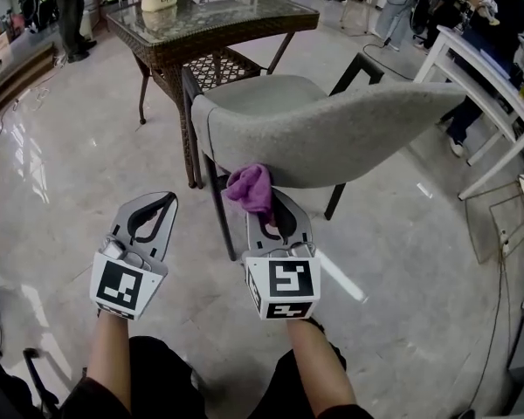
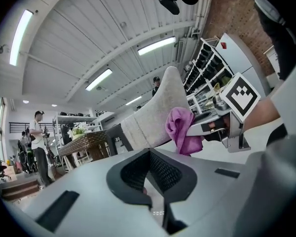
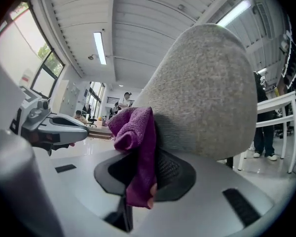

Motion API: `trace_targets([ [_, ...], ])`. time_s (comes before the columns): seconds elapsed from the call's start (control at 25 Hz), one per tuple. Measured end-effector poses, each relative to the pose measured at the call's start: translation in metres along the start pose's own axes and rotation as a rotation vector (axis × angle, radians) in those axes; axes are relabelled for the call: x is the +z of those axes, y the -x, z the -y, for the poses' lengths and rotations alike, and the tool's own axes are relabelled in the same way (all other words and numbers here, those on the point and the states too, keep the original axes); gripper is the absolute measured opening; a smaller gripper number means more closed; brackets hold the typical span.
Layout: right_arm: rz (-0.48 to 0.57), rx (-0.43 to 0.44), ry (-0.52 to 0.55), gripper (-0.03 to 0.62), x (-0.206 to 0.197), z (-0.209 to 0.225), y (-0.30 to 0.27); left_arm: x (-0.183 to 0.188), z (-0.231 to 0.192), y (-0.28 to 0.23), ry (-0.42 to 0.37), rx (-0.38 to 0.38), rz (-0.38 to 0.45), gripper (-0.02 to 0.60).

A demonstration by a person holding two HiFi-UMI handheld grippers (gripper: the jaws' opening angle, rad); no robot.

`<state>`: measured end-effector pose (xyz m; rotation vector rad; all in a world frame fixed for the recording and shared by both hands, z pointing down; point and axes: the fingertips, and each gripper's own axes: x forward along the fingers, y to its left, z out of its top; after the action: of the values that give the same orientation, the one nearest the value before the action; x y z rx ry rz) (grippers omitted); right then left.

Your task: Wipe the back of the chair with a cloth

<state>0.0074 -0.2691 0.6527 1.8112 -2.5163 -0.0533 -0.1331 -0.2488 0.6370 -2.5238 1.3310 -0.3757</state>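
Left gripper (image 1: pixel 155 209) nearest me, low left, jaws together, nothing between, over open floor (image 1: pixel 52 190), apart from chair. Right gripper (image 1: pixel 278 212) clamped on purple cloth (image 1: pixel 251 187); I see cloth pressed against chair back (image 1: pixel 332 133), at lower edge near its left end. Wicker table (image 1: pixel 201 33) just beyond chair; white frame (image 1: pixel 485 94) far right.

A crumpled purple cloth (image 1: pixel 250 187) presses against the lower back of the upright grey chair (image 1: pixel 332 129).
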Motion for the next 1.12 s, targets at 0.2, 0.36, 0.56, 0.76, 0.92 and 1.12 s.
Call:
trace_targets([
  [0.2, -0.002, -0.082, -0.040, 0.094, -0.004, 0.053, 0.027, 0.015, 0.027, -0.013, -0.032, -0.054, 0.018, 0.009],
  [0.36, 0.007, -0.173, -0.088, 0.094, -0.005, 0.099, 0.048, 0.022, 0.039, -0.022, -0.033, -0.078, 0.026, 0.009],
  [0.56, -0.003, -0.311, -0.179, 0.094, -0.012, 0.174, 0.071, 0.023, 0.051, -0.027, -0.025, -0.094, 0.035, 0.009],
  [0.76, -0.003, -0.380, -0.265, 0.094, -0.020, 0.218, 0.089, 0.018, 0.059, -0.030, -0.036, -0.107, 0.026, 0.009],
  [0.92, -0.020, -0.373, -0.230, 0.094, -0.031, 0.211, 0.092, 0.013, 0.056, -0.032, -0.030, -0.106, 0.023, 0.009],
  [1.12, -0.054, -0.331, -0.084, 0.094, -0.044, 0.190, 0.095, 0.004, 0.053, -0.033, -0.001, -0.104, 0.013, 0.009],
])
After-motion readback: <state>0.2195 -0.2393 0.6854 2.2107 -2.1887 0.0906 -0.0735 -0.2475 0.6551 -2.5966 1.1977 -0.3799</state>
